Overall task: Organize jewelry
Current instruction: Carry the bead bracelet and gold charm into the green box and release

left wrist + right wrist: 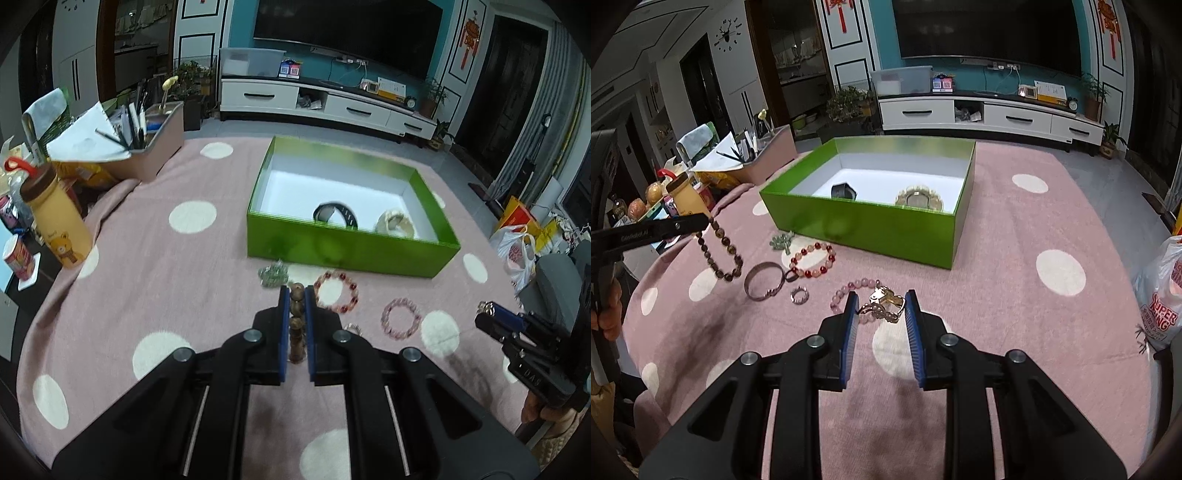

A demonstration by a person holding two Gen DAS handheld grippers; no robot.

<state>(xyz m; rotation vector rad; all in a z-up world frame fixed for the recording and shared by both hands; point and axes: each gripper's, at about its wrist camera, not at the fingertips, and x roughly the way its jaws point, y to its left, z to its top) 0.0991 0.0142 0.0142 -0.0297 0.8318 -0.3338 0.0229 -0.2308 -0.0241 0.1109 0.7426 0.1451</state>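
Brown bead bracelet (718, 254) clamped in left claw (296, 295) | right claw (880, 308) grips gold bracelet (882, 304) | box (871, 229) contents half-hidden

Brown bead strand (718, 251) hangs in a loop off the cloth, pinched at its top. Gold bangle (882, 304) is up off the cloth too, above the pale pink bracelet (402, 318). Red-and-pink bracelet (812, 260), green charm (783, 242), silver bangle (764, 280) and small ring (799, 295) lie flat near the green box (857, 225), which holds a black watch (844, 191) and a cream piece (919, 198).
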